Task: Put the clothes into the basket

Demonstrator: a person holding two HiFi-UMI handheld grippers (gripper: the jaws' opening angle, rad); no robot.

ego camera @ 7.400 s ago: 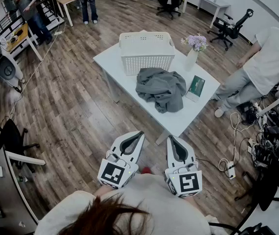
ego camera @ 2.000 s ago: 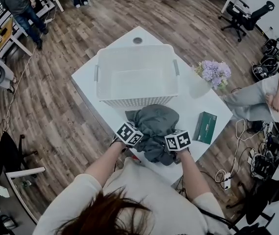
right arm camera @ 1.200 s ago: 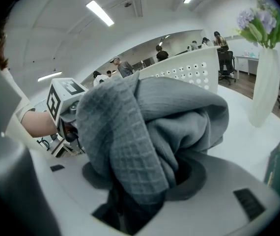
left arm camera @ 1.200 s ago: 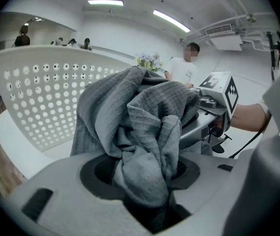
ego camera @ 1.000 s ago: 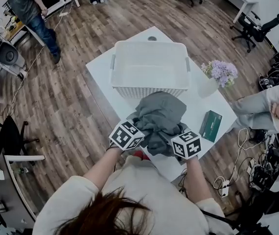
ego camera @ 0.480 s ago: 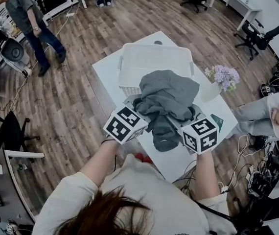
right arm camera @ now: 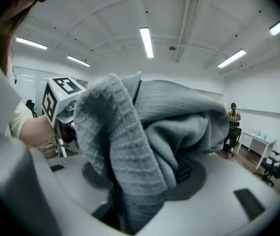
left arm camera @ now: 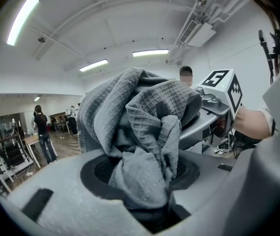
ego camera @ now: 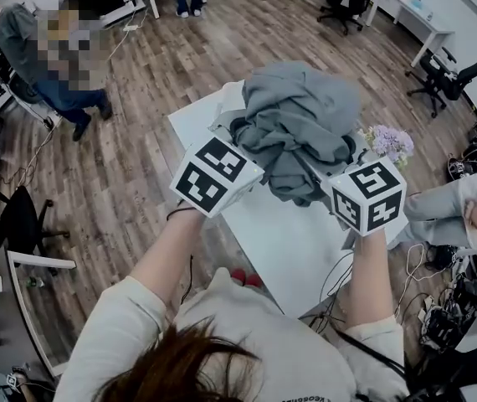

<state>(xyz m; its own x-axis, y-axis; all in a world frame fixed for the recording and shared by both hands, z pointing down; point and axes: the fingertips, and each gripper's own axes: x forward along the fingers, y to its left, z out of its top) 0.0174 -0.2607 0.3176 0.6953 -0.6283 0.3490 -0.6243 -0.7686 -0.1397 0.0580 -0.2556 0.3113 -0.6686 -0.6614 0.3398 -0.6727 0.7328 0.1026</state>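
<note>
A bundled grey garment (ego camera: 301, 128) hangs in the air above the white table (ego camera: 280, 241), held from both sides. My left gripper (ego camera: 238, 132) is shut on its left part, and in the left gripper view the cloth (left arm camera: 140, 132) is bunched between the jaws. My right gripper (ego camera: 322, 162) is shut on its right part, where thick folds (right arm camera: 154, 132) fill the jaws in the right gripper view. Only a white corner of the basket (ego camera: 228, 99) shows to the left of the garment; the rest is hidden behind the cloth.
A vase of purple flowers (ego camera: 392, 141) stands on the table's right side. One person sits at the right (ego camera: 473, 212) and another stands at the far left (ego camera: 46, 65). Office chairs (ego camera: 443, 74) and desks line the back of the wooden floor.
Both grippers have risen together with the garment, from just above the table to high in front of the head camera. The cloth now covers most of the basket.
</note>
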